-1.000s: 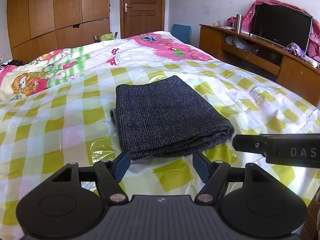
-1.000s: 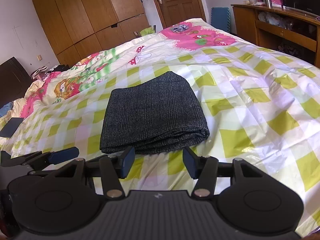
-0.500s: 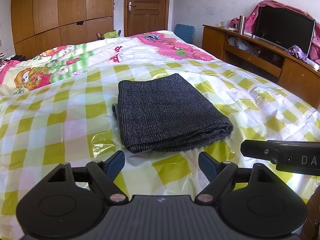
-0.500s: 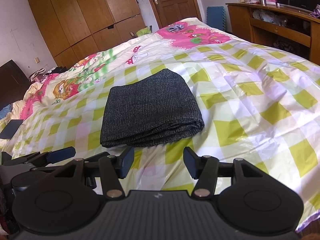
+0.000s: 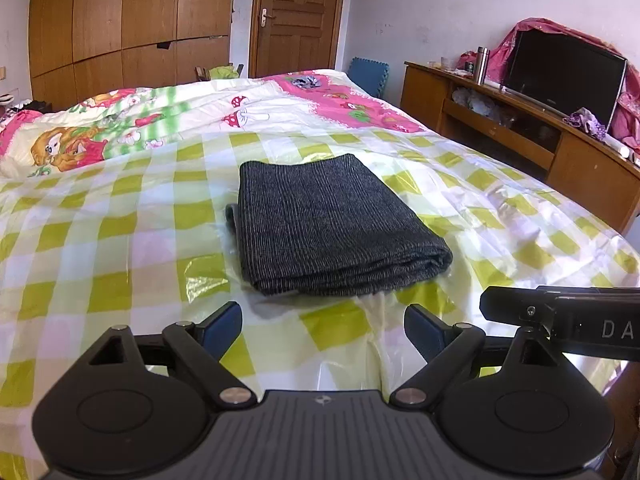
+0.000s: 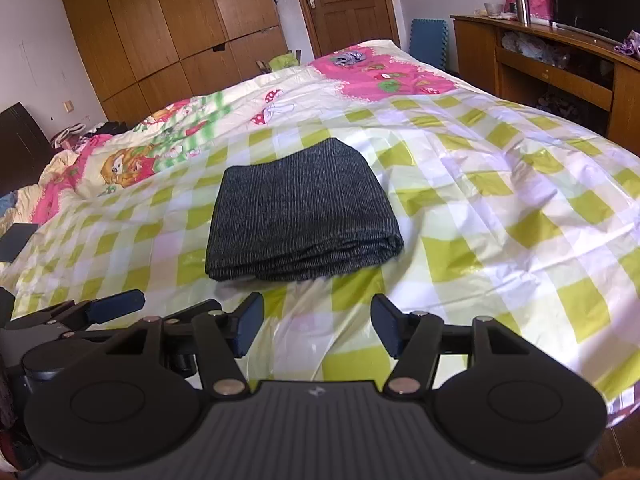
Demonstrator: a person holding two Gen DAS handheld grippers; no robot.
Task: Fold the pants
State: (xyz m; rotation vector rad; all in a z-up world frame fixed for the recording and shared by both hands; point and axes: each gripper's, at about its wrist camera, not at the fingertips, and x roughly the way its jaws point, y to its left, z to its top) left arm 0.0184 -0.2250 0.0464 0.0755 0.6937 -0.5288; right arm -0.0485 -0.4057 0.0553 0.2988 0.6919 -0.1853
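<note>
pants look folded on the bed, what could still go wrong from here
1. The folded pants lie on a glossy checked plastic sheet; a nudge might slide or skew them.
2. Both claws, left and right, have just been opening, with nothing between them, near the stack's front edge; a forward drift could snag the layers.

Right gripper (image 6: 317, 330) sits low in the frame, jaws just easing wider with nothing between them. Centre frame, the dark pants (image 6: 298, 216) lie folded in a neat rectangle on the checked sheet (image 6: 500, 216), clear of the fingers. Lower left, the left gripper (image 6: 108, 307) pokes in.
</note>
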